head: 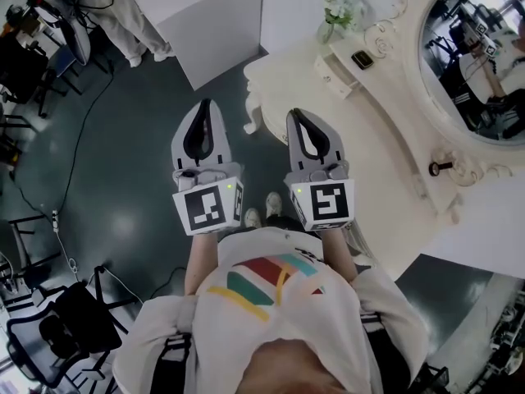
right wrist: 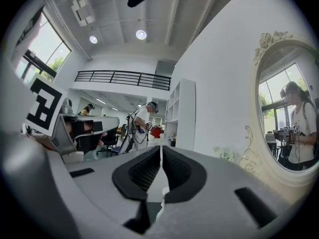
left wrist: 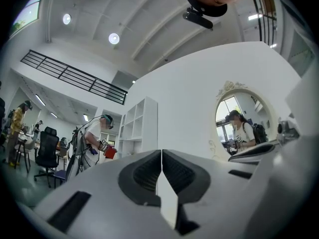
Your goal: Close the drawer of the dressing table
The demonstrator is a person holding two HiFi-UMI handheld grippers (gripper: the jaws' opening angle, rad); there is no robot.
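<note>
Both grippers are hanging out in front of the person, side by side and well apart from the table (head: 385, 162). The left gripper (head: 205, 105) is keeping its jaws pressed together with nothing between them, and the right gripper (head: 297, 115) is doing the same. Neither is touching anything.

The table is standing off to the person's right. What I am taking for the drawer (head: 335, 74) is sticking out from the raised part below the flowers (head: 336, 8). A small dark thing (head: 362, 59) is lying on or in it; I cannot tell which.

The trouble I am expecting comes from the reach. The person is facing past the table's end, so a gripper is going to come at the drawer from the side. A push landing off-centre is likely to skew the drawer and jam it. If the dark thing is overhanging the edge, it may catch as the drawer goes in. The flowers are standing just beside the drawer, so a wide swing or a hard shove risks tipping them.
</note>
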